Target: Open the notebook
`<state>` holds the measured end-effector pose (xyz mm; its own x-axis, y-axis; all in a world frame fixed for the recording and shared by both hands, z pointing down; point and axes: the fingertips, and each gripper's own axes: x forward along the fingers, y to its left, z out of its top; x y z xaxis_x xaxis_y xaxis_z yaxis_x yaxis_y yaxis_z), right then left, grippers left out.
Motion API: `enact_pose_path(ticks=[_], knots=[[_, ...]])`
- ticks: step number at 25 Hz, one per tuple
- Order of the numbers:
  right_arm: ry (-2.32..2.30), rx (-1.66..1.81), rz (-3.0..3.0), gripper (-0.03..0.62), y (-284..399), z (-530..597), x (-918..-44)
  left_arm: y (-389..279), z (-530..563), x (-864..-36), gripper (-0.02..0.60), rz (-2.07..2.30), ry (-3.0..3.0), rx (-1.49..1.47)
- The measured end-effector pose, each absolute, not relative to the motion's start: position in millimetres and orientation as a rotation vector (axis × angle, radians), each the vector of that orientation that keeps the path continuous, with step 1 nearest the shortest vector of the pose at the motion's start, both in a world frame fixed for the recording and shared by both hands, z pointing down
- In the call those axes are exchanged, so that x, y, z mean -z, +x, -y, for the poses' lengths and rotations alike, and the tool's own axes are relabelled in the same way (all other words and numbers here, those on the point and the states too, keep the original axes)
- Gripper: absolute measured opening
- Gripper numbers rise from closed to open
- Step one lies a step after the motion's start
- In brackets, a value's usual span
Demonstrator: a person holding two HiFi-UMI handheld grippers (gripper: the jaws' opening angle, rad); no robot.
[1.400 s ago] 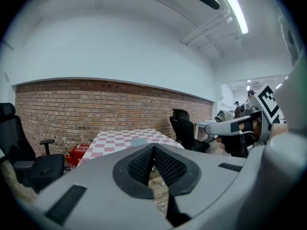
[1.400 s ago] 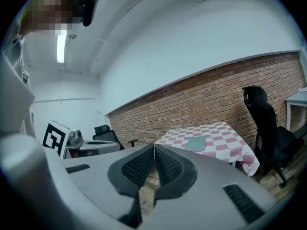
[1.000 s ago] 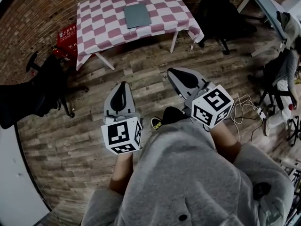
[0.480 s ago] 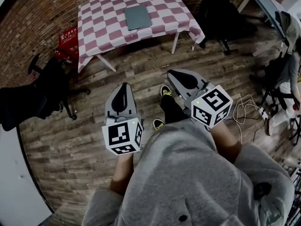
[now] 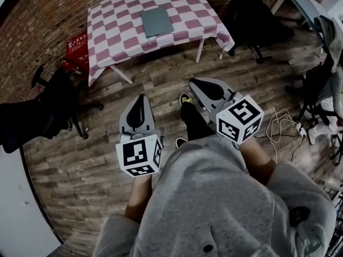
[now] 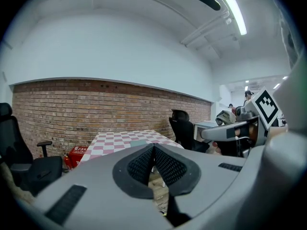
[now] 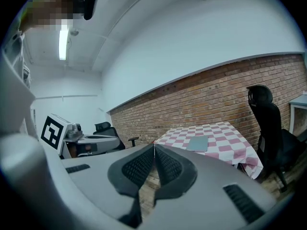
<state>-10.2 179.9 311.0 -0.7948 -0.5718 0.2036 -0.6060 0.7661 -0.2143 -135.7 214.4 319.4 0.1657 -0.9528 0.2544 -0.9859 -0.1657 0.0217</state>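
Observation:
The closed grey notebook (image 5: 156,21) lies flat on a table with a pink-and-white checked cloth (image 5: 115,28), far ahead across the wooden floor. It also shows in the right gripper view as the notebook (image 7: 197,143) and faintly in the left gripper view as the notebook (image 6: 139,142). My left gripper (image 5: 142,98) and right gripper (image 5: 196,82) are held side by side at waist height, well short of the table. Both point toward it. The left gripper (image 6: 153,148) and right gripper (image 7: 154,146) have their jaws shut with nothing between them.
A black office chair (image 5: 45,114) stands at the left and another chair (image 5: 252,12) beside the table's right end. A red box (image 5: 77,46) sits by the brick wall. Cables (image 5: 278,123) lie on the floor at right, near a white desk (image 5: 301,5).
The person's leg has stepped forward between the grippers, and the table has drawn slightly nearer. Both grippers keep their pose and stay shut.

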Motion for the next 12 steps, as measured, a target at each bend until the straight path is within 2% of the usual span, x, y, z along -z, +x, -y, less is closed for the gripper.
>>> enact_pose_path(ticks=[12], knots=[[0.970, -0.442, 2.805, 0.029, -12.0, -127.5, -323.9, -144.0, -166.3, -331.2, 0.011, 1.882, 2.242, -0.313]])
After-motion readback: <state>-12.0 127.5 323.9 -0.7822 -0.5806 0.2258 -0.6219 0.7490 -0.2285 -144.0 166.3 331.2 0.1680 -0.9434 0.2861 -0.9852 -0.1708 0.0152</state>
